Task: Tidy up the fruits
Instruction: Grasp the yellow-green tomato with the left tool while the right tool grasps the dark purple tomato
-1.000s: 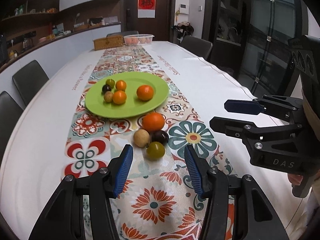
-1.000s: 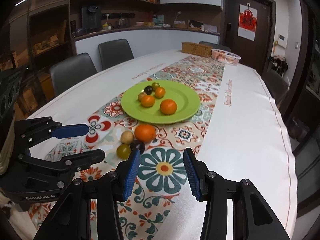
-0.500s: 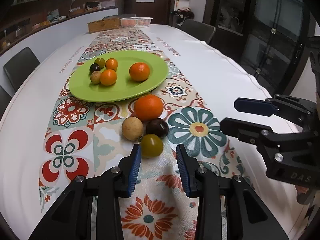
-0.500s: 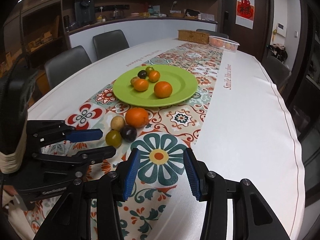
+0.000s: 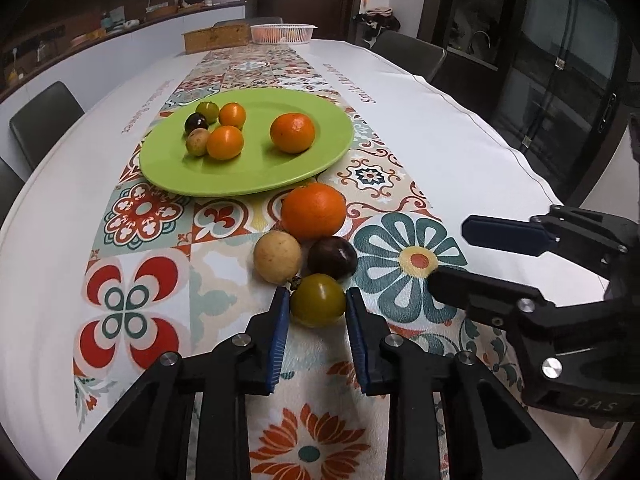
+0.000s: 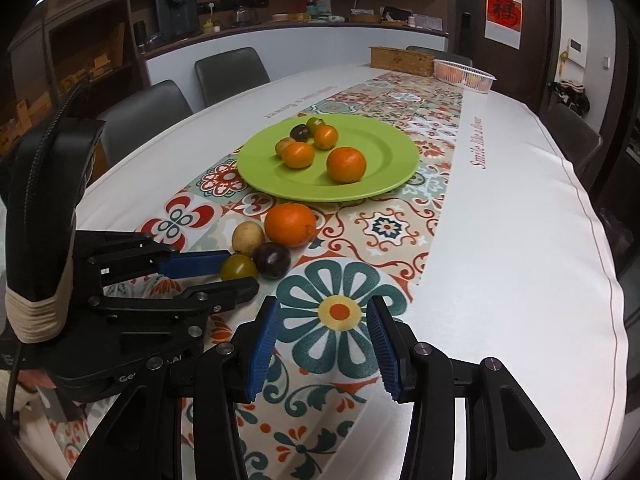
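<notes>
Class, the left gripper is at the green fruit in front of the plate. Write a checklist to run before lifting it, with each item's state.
1. Green fruit between the left gripper pads: ok.
2. Pads pressing both sides: ok.
3. Neighbouring tan fruit and dark fruit clear of the pads: cannot tell, they sit very close.
4. Free space on the green plate: ok.
5. Right gripper empty, off to the side: ok.

A home dining room with an open kitchen side is showing here. A long table [image 6: 520,216] under a white cloth and tiled runner [image 6: 404,100] is filling the room, with padded chairs [image 6: 232,68] standing along its edges. Behind them a counter [image 6: 280,28] with shelves is carrying a coffee machine [image 6: 176,14] and small jars, and a red paper hanging [image 6: 503,12] is decorating the door.
</notes>
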A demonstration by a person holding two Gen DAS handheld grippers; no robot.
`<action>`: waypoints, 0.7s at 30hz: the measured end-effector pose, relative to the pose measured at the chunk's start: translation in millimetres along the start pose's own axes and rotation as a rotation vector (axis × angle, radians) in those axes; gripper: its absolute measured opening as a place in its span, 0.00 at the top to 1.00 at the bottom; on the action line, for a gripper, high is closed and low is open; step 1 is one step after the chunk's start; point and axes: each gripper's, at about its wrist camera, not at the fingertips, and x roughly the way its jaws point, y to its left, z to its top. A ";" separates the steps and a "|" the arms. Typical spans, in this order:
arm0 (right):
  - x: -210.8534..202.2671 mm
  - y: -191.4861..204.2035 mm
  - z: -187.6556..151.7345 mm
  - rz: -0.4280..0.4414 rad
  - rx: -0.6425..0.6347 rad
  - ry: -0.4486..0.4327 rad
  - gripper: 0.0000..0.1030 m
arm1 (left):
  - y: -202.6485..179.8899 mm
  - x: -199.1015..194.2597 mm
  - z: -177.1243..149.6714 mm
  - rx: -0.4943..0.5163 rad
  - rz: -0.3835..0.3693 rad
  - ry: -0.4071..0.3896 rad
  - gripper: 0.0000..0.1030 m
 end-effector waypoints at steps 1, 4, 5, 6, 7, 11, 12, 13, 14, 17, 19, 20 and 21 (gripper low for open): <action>1.8 0.8 1.3 0.011 0.004 0.003 0.55 | 0.7 -1.9 -0.5 0.000 0.004 -0.002 0.73; 6.3 4.6 4.2 0.029 0.005 0.008 0.55 | 5.7 -10.2 -1.9 0.005 0.028 -0.019 0.73; 9.2 6.7 5.8 0.035 0.003 0.014 0.55 | 7.7 -12.0 -2.3 0.002 0.031 -0.021 0.73; 11.9 8.5 7.1 0.043 0.001 0.018 0.55 | 10.7 -13.6 -2.7 -0.005 0.033 -0.022 0.73; 14.7 10.3 8.7 0.051 0.000 0.024 0.55 | 14.4 -15.2 -3.3 -0.013 0.036 -0.020 0.73; 26.8 19.6 16.6 0.072 -0.019 0.045 0.56 | 25.6 -18.4 -5.4 -0.037 0.048 -0.023 0.73; 28.8 20.8 18.2 0.073 -0.024 0.049 0.56 | 28.1 -19.2 -5.6 -0.044 0.048 -0.024 0.73; 31.4 22.8 20.4 0.077 -0.028 0.053 0.56 | 30.6 -20.0 -5.9 -0.051 0.051 -0.025 0.73; 35.1 25.1 23.1 0.077 -0.030 0.059 0.56 | 32.7 -20.7 -6.3 -0.056 0.053 -0.027 0.73; 40.3 29.0 28.0 0.072 -0.028 0.061 0.56 | 38.0 -23.6 -7.1 -0.072 0.046 -0.033 0.73; 44.1 31.1 30.3 0.068 -0.028 0.068 0.56 | 40.4 -24.3 -7.3 -0.075 0.047 -0.036 0.73; 46.3 32.2 30.8 0.064 -0.029 0.073 0.58 | 41.2 -24.5 -7.3 -0.075 0.049 -0.038 0.73; 47.5 32.3 31.0 0.061 -0.029 0.076 0.60 | 42.6 -24.7 -7.1 -0.077 0.052 -0.040 0.73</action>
